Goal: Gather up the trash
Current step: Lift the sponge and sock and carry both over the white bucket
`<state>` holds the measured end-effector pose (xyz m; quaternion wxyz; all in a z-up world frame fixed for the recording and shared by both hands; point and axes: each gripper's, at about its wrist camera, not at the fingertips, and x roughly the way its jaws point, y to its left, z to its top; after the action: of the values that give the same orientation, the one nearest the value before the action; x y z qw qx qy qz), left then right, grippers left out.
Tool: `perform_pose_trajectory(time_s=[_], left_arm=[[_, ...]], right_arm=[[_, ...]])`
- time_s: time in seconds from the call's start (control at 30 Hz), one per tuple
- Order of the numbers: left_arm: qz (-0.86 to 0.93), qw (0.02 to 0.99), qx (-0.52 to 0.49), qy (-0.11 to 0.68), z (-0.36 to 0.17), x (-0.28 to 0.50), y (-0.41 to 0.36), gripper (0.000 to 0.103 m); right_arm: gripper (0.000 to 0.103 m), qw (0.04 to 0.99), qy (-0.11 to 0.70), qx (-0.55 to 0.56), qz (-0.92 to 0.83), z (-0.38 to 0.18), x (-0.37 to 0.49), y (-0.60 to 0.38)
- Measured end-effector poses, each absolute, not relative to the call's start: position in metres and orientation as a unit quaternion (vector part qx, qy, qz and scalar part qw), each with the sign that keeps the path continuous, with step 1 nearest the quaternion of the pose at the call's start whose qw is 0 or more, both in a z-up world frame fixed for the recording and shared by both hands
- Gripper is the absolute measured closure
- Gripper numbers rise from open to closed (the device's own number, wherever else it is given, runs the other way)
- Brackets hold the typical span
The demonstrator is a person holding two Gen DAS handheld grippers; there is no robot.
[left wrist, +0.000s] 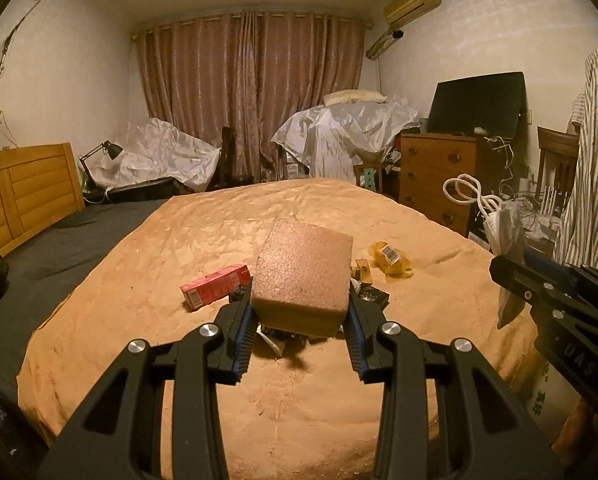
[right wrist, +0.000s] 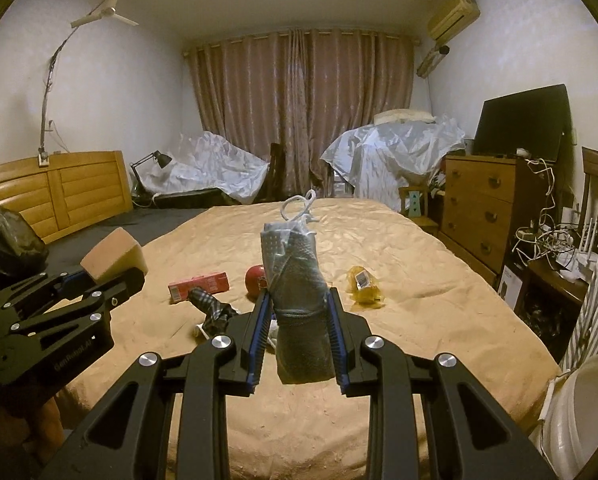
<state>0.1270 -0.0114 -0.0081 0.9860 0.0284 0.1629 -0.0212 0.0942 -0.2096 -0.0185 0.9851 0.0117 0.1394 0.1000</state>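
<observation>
My left tool [left wrist: 301, 316] pinches the light, squashy foam block [left wrist: 305, 276] low on its sides, right tool [right wrist: 299, 316] clamps what looks like a limp mask [right wrist: 295, 276] mid-body.

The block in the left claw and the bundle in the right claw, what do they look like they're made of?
The block looks like foam or sponge: a matte, finely pitted tan surface with squared edges. It could be rigid foam; the frames don't settle that. The bundle looks like thin grey plastic wrap or mesh fabric: dotted texture near the top, soft creases, and white cord loops sticking out above.
</observation>
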Motion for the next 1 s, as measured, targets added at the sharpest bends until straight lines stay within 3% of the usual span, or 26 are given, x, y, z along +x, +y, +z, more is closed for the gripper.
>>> perform_pose_trajectory(time_s=[0.5, 1.0], left_arm=[[-0.090, 0.982, 0.033, 0.163, 0.003, 0.142, -0.075, 0.066], [-0.290, 0.932, 0.063, 0.207, -0.002, 0.143, -0.276, 0.066]], right_arm=[[0.074, 0.987, 0.156, 0.018, 0.041, 0.004, 0.081, -0.280], [0.074, 0.965, 0.222, 0.044, -0.129, 0.012, 0.015, -0.511]])
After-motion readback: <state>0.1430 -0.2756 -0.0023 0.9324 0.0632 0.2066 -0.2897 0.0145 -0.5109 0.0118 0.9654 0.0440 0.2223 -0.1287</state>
